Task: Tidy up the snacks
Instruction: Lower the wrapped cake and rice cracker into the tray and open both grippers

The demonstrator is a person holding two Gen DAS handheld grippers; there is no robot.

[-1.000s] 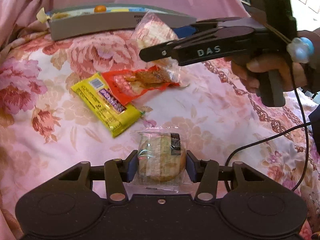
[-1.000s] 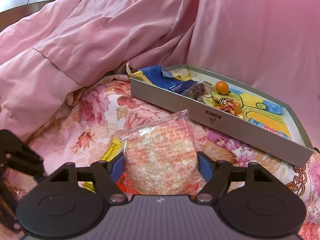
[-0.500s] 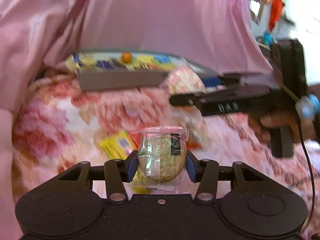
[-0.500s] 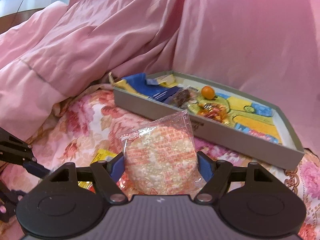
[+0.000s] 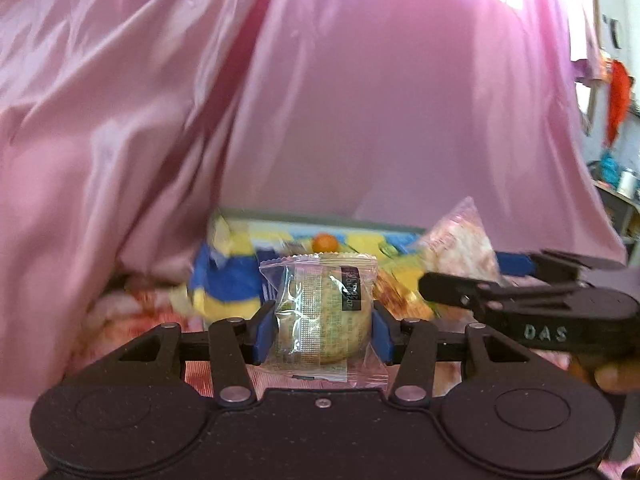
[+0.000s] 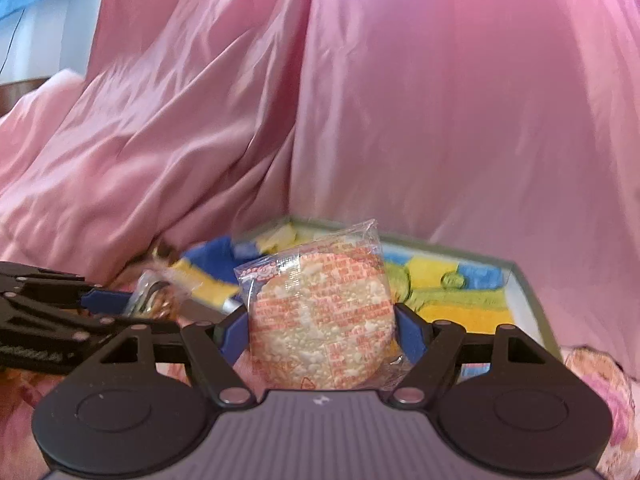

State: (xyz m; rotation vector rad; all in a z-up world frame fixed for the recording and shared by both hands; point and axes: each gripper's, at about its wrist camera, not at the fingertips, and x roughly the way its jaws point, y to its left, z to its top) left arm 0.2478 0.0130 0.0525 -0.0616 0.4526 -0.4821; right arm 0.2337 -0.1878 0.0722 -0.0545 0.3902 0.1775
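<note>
My left gripper [image 5: 323, 330] is shut on a round biscuit in a clear wrapper [image 5: 320, 312], held upright between the blue pads. My right gripper [image 6: 322, 332] is shut on a rice cracker in a clear, red-printed bag [image 6: 320, 320]. Both are lifted and face the grey snack tray [image 6: 516, 276], whose floor is blue, yellow and green. In the left wrist view the tray [image 5: 280, 216] sits just behind the biscuit, holding an orange ball [image 5: 324, 243] and a blue-and-yellow packet [image 5: 228, 280]. The right gripper [image 5: 476, 276] with its cracker shows at the right there.
Pink satin cloth [image 6: 360, 100] rises as a wall behind and left of the tray. The floral bedspread [image 6: 600, 376] shows at the lower right. A person's hand [image 5: 612, 376] holds the right tool. The left gripper [image 6: 100, 300] reaches in from the left of the right wrist view.
Both grippers rose and closed in on the tray with their snacks. The yellow and red packets on the bedspread dropped out of the left wrist view, which now looks more level.
</note>
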